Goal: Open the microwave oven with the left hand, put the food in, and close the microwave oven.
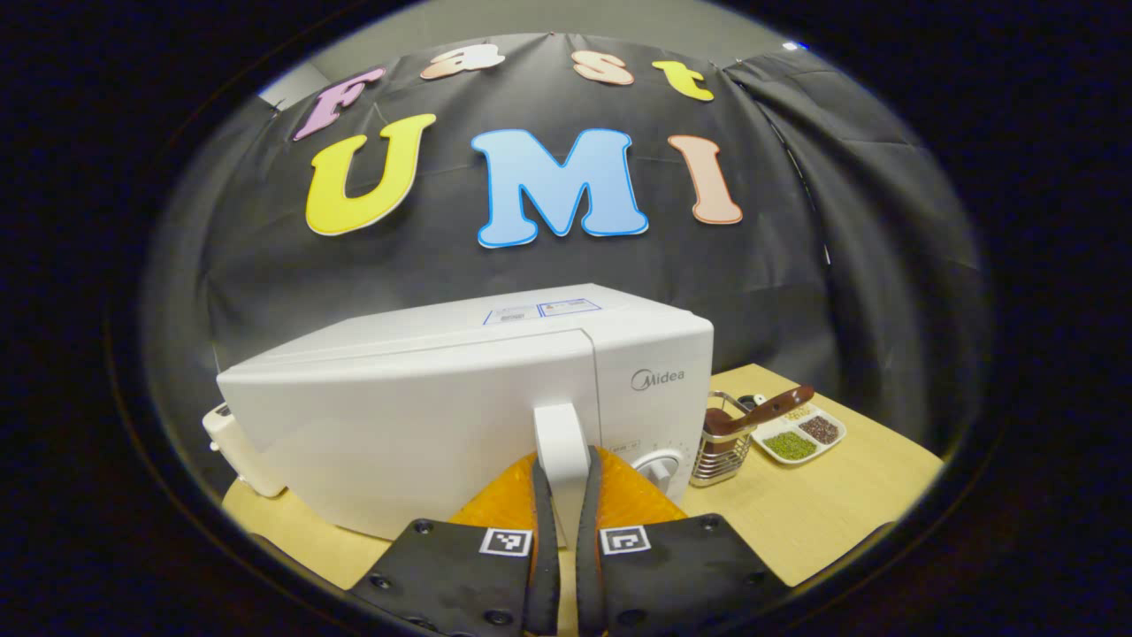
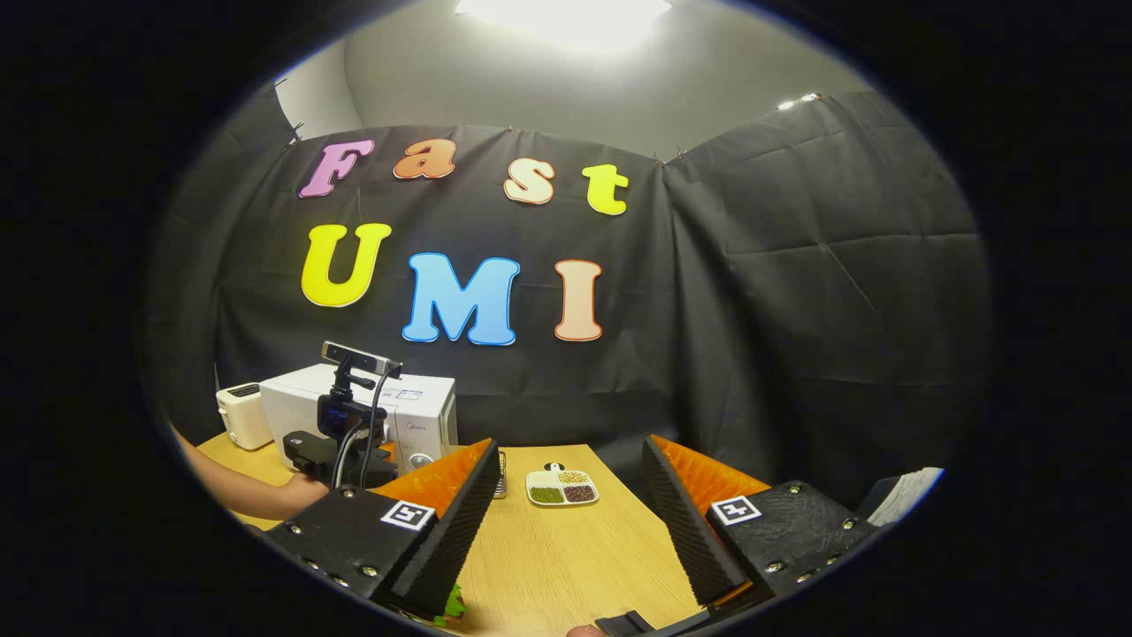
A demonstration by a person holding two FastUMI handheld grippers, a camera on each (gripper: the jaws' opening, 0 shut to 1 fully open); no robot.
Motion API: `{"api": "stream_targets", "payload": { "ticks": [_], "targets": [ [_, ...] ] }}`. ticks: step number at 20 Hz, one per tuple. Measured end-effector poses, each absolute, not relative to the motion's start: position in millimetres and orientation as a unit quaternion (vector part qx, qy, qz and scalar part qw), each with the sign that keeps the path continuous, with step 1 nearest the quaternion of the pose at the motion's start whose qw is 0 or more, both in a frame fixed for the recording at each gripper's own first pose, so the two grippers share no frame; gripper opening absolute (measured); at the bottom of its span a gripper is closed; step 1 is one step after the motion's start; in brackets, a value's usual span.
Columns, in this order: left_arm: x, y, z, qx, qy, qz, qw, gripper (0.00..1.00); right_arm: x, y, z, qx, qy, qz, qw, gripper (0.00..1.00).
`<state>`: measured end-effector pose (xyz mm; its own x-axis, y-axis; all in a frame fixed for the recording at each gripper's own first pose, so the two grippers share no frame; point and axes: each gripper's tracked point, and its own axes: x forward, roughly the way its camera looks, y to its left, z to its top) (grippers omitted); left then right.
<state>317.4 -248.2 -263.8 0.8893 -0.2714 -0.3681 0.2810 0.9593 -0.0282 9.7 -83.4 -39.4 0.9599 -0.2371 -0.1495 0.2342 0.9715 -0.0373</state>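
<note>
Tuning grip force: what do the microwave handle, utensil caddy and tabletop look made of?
Microwave handle: smooth white plastic by its look, matte, moulded edges. Utensil caddy: shiny metal wire, likely steel, bright reflections. Tabletop: pale wood or wood-look laminate, faint grain.

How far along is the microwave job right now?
Early stage. The left gripper is clamped on the door handle of the microwave, whose door looks shut. The right gripper hangs open over the table. Opening, loading food and closing remain.

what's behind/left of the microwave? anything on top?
A white toaster sticks out past the microwave oven at its far left corner, its rear half hidden by the oven. On top, just flat labels. Oven interior hidden: door closed.
</note>
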Motion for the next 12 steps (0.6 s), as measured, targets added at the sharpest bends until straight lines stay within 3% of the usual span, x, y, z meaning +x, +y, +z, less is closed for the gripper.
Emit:
{"api": "stream_targets", "payload": {
  "ticks": [10, 12],
  "targets": [
    [305.1, -243.0, -266.4, -0.019, 0.218, -0.123, 0.968, 0.1, 3.4, -97.3, -39.5, -0.015, 0.074, -0.112, 0.991, 0.98],
    [285.7, -236.3, -255.0, -0.015, 0.191, -0.121, 0.974, 0.1, 3.5, -101.5, -39.9, -0.01, 0.073, -0.11, 0.991, 0.98]
  ]
}}
